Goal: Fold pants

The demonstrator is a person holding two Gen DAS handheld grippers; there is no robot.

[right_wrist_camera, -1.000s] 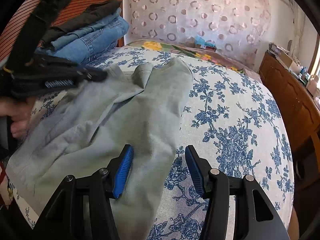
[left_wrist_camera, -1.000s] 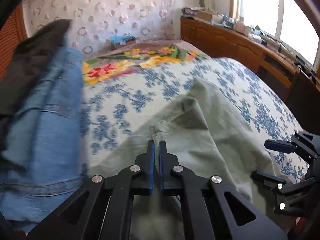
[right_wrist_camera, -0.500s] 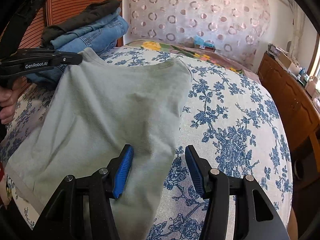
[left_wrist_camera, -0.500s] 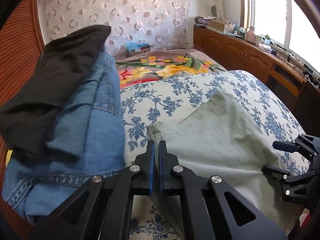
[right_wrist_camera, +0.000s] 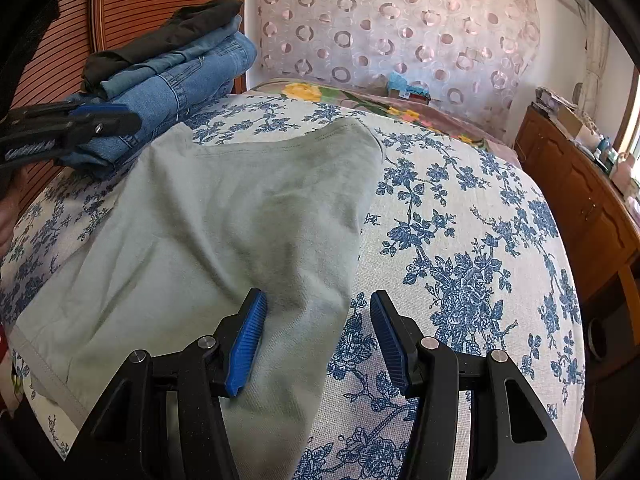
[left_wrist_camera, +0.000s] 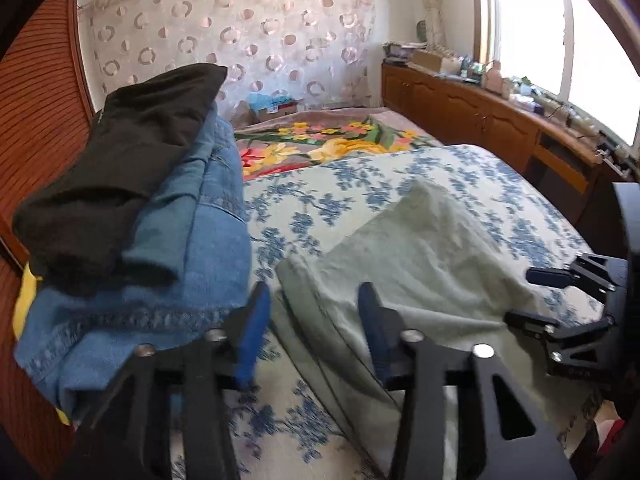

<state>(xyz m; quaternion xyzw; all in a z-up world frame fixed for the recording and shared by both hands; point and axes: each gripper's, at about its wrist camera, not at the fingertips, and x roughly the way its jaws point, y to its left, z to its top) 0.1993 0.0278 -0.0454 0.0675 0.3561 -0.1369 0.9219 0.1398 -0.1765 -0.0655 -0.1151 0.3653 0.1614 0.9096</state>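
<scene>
pale green pants (right_wrist_camera: 224, 216) lie folded flat on the floral bedspread (right_wrist_camera: 460, 240). left gripper (left_wrist_camera: 312, 328) tilts down over their corner, jaws just sprung apart, pinching nothing. right gripper (right_wrist_camera: 318, 336) angles down, spread, straddling the pants' near edge.

Daylight enters through the window (left_wrist_camera: 568, 40), which is blown out to white glare. The left wrist view is motion-blurred (most on the near fingers); the right wrist view is sharp. Fisheye curvature and dark vignetting mark all edges.
</scene>
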